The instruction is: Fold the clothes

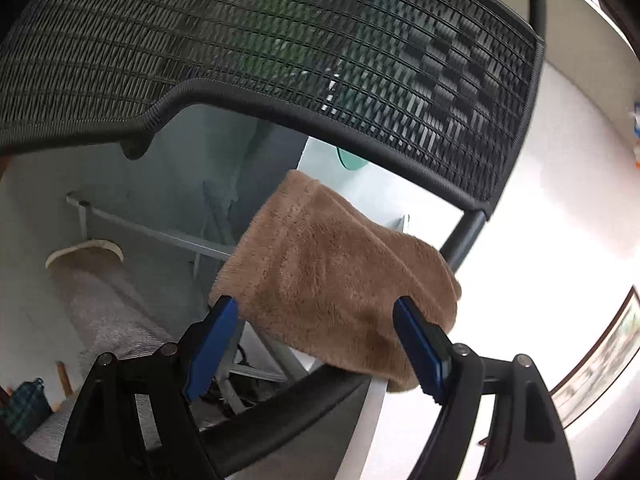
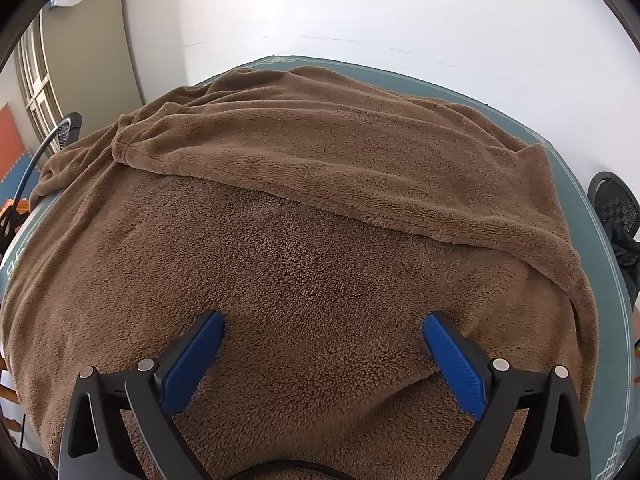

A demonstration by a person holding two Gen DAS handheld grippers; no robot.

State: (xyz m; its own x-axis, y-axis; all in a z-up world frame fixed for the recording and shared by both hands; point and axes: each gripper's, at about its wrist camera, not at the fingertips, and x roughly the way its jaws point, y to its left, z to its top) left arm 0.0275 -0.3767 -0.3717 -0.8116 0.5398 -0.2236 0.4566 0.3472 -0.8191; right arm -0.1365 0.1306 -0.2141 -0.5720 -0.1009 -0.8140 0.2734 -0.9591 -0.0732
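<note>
A brown fleece garment (image 2: 320, 208) lies spread over the teal mat (image 2: 600, 280) on the table, its far part folded back toward me in a thick layer. My right gripper (image 2: 322, 320) hovers just over the near part, open, blue fingers (image 2: 196, 356) wide apart with nothing pinched. In the left wrist view a brown fleece end (image 1: 332, 272) hangs over the table's edge (image 1: 374, 404). My left gripper (image 1: 314, 304) is open, its fingertips at either side of that hanging end; I see no pinch on it.
A black mesh chair back (image 1: 280, 40) arches close above the left gripper, its frame tube (image 1: 466, 236) to the right and seat rim (image 1: 288, 412) below. Table legs and floor lie beyond. Another mesh chair (image 2: 616, 208) stands at the table's right side.
</note>
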